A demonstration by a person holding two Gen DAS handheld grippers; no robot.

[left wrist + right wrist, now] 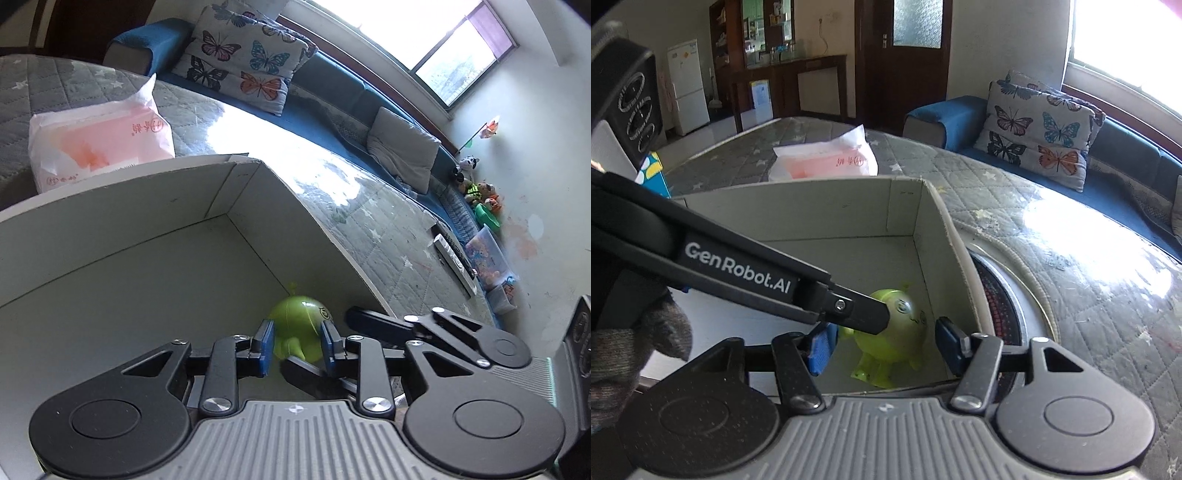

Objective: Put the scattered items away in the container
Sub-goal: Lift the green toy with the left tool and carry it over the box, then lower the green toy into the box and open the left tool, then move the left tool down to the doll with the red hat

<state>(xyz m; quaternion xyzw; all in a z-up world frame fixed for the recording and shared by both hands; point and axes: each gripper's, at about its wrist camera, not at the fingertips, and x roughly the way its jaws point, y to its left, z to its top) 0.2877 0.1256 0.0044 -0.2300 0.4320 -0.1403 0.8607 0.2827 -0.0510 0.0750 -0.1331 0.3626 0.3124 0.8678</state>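
A: The green toy (894, 332) at six o'clock in the right wrist view looks like translucent plastic, glossy, with a highlight on its round top.

B: And the box (110, 236) around it?

A: Matt white cardboard, smooth, with scuffed, frayed edges. The left gripper (297, 345) has matt black plastic links, shiny metal rivets, blue pads that look rubbery and a ribbed grey body.

B: The surface under the box?

A: A quilted cloth cover (1015, 192), seemingly under a clear glossy sheet that glares at three o'clock. At twelve o'clock lies a tissue pack (827, 160) in thin, crinkled, slightly shiny plastic film. The butterfly cushion (1041, 129) is soft printed cloth.
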